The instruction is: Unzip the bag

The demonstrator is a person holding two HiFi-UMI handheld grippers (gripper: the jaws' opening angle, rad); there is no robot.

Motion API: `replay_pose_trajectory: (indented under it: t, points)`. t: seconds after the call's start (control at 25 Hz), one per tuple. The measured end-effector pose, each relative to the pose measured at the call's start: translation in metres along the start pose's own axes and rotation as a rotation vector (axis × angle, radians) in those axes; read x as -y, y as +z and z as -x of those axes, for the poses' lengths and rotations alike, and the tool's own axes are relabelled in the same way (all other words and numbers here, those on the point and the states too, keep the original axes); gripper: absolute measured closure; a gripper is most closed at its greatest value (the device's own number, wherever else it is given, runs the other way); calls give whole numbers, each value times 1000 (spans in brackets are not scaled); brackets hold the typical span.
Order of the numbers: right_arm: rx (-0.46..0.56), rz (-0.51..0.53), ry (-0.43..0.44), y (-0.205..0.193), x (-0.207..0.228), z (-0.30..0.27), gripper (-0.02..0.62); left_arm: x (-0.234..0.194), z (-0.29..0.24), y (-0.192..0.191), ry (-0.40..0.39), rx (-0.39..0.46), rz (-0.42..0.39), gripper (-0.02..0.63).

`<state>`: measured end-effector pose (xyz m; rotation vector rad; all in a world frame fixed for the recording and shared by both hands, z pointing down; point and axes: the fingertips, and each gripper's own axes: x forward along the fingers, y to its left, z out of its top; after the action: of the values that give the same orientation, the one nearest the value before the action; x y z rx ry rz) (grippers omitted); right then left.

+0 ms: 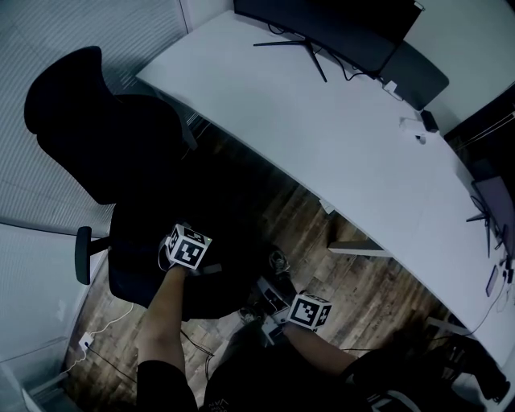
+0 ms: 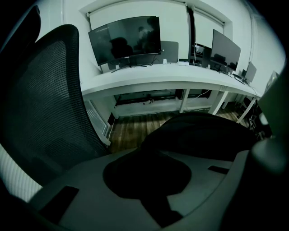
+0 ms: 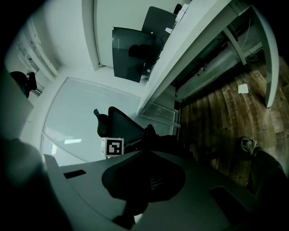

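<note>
Head camera looks steeply down; all views share the desk [image 1: 338, 137].

**Black on black: the zip is lost in the dark**

The bag [image 2: 198, 135] reads as one black mass, and its zip is impossible to make out. The tips of the left hand-held gripper [image 2: 153, 151] vanish in the cloth they pinch. What the closed right hand-held gripper [image 3: 148, 151] nips cannot be told. On the tabletop [image 1: 338, 153], the monitor [image 1: 322, 24] at the far edge and a second monitor [image 1: 497, 201] at the right end are cut off by the picture's edges.
</note>
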<state>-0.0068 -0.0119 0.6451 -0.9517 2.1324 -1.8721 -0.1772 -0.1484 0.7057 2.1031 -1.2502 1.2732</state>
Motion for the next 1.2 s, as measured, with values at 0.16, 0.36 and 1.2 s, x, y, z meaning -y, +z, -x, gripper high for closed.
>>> replay_pose_trajectory:
  t: [0.16,0.36,1.2]
  points:
    - [-2,21,-9,-16,-4,10,551,0,0,-3,-3,-5,2,548]
    - [-14,27,-22,-37,-5,23,551,2,1,-5,-2,-13,-3,548]
    - [-46,45,-45,-86,-7,50,549,9,10,-12,-2,11,-49,546]
